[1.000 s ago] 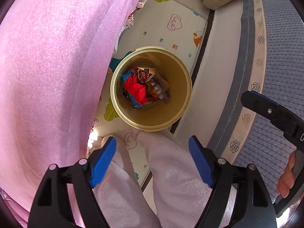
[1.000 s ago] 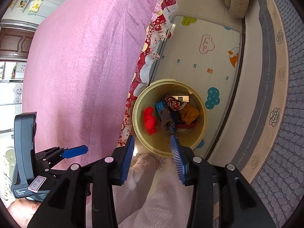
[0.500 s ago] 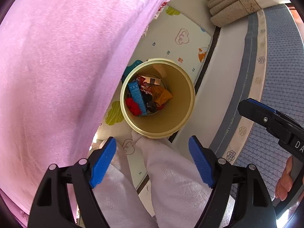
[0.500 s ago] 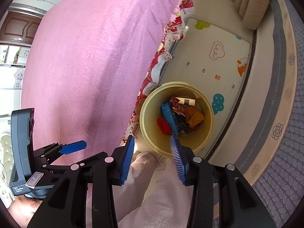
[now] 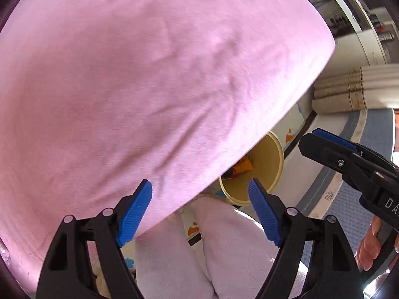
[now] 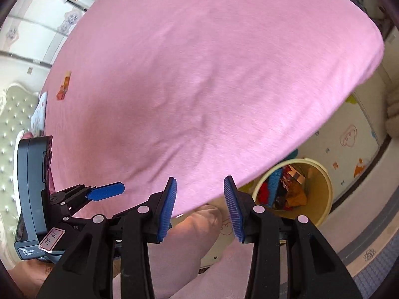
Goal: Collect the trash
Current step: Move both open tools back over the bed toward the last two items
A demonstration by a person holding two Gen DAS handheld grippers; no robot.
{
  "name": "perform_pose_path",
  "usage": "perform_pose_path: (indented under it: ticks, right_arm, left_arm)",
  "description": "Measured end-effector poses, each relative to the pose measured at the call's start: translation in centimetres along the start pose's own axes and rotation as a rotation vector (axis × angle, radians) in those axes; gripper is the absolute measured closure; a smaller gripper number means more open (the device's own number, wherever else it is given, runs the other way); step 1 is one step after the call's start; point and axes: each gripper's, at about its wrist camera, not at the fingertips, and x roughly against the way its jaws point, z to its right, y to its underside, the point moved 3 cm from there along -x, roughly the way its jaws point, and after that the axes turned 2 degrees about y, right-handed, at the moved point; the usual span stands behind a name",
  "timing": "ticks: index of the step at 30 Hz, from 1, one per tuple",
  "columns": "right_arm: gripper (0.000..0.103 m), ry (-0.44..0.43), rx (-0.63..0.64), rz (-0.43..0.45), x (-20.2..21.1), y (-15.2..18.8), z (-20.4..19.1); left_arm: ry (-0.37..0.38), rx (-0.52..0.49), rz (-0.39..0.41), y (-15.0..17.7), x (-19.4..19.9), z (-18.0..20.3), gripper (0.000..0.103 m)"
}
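Observation:
A cream yellow bin [image 6: 321,194] stands on the floor beside the bed, holding several wrappers, red, blue and orange. In the left wrist view the bin [image 5: 269,164] is half hidden by the pink sheet [image 5: 149,74]. One orange-red wrapper [image 6: 63,89] lies far off on the pink sheet [image 6: 199,74] near the headboard. My left gripper [image 5: 199,196] hangs open and empty over the bed's edge. My right gripper [image 6: 199,194] is open too, jaws narrower, nothing between them. Each gripper shows in the other's view, the left gripper [image 6: 106,191] on the left and the right gripper [image 5: 334,142] on the right.
Pink-trousered legs [image 5: 224,249] stand below the grippers. A patterned play mat [image 6: 349,144] and a blue-grey rug [image 5: 349,211] cover the floor. A tufted headboard [image 6: 12,114] is at far left, folded beige cloth [image 5: 344,92] at right.
Both grippers have swung away from above the bin toward the bed, rolling as they went. The pink sheet now fills most of each view and the bin sits low at the right.

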Motion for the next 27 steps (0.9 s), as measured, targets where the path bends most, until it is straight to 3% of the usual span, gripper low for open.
perform_pose_path:
  ticks: [13,20,27]
  right_arm:
    - [0.064,-0.074,0.295,0.002,-6.9,-9.4,-23.8]
    - [0.064,-0.125,0.427,-0.004,-10.1,-15.8,-33.8]
    - [0.064,-0.196,0.532,-0.013,-14.3,-22.2,-42.5]
  left_arm:
    - [-0.036,0.37,0.217,-2.3,10.9,-25.8,0.024]
    - [-0.07,0.501,0.354,-6.6,16.9,-35.3,0.024]
    - [-0.105,0.601,0.43,-11.2,20.9,-43.1,0.022]
